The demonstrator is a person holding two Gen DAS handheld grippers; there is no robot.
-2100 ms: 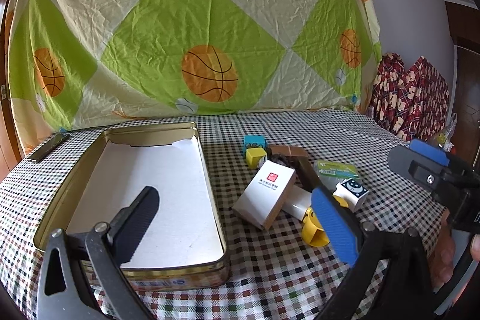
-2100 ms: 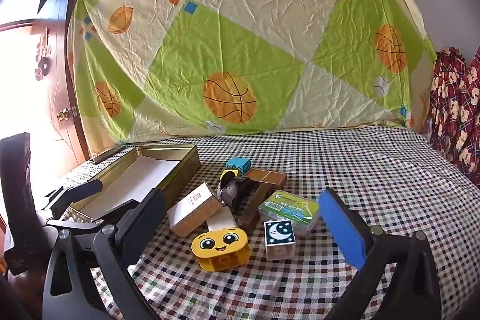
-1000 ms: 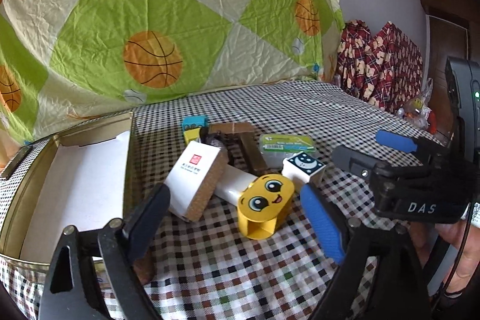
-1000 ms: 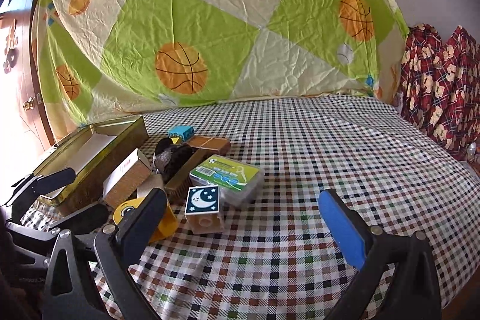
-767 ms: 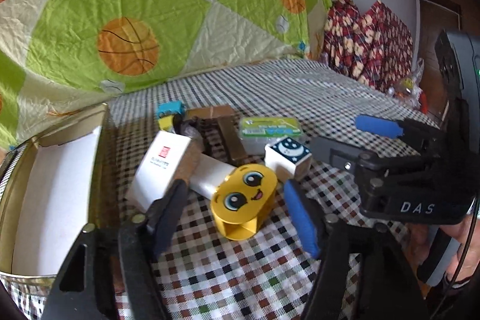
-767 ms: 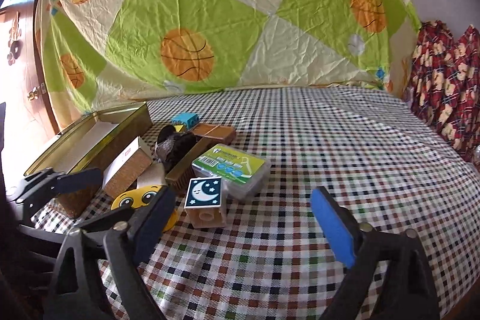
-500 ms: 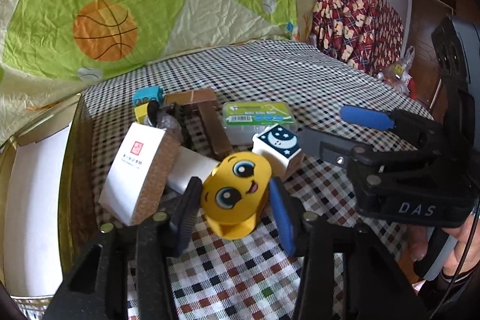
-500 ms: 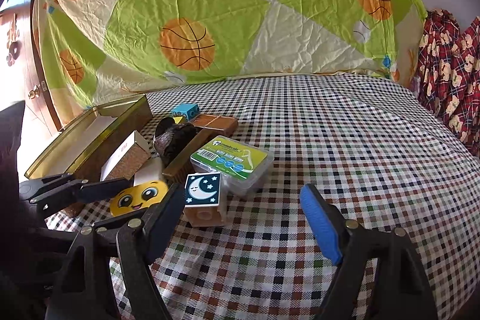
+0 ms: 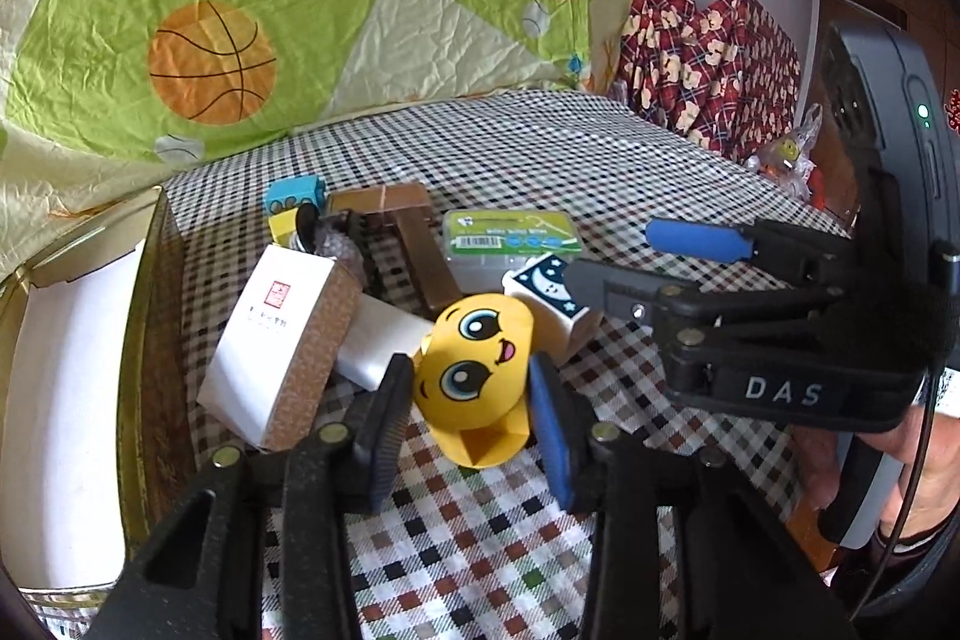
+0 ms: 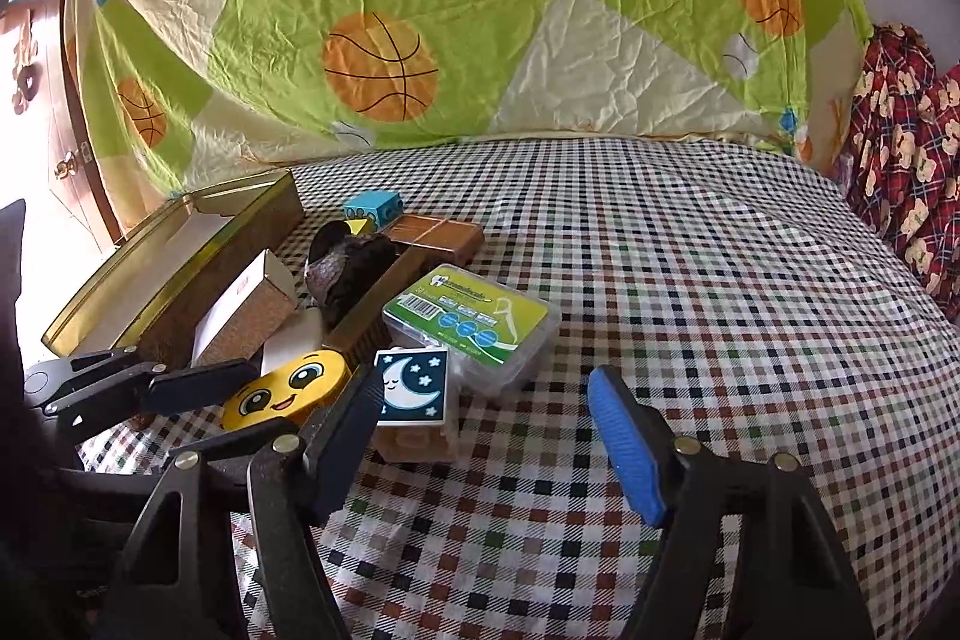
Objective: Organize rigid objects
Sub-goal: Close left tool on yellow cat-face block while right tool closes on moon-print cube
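A yellow smiley-face block [image 9: 477,370] lies on the checked cloth in a pile of small objects. My left gripper [image 9: 471,388] has closed its jaws around this block, one pad on each side. The block also shows in the right wrist view [image 10: 288,388]. My right gripper [image 10: 486,406] is open and empty, with a moon cube [image 10: 414,388] between its fingers. An open gold tin [image 9: 141,340] with a white lining stands at the left.
The pile holds a white and cork box [image 9: 276,334], a green-lidded clear case [image 9: 510,235], brown wooden pieces [image 9: 414,232], a blue block [image 9: 291,199] and a dark lump [image 10: 354,268]. A basketball-print sheet hangs behind. Red patterned bags [image 9: 708,58] stand at the right.
My left gripper swung from the tin toward the pile, moved in on the yellow block and closed its jaws on it. My right gripper moved in around the moon cube and narrowed a little.
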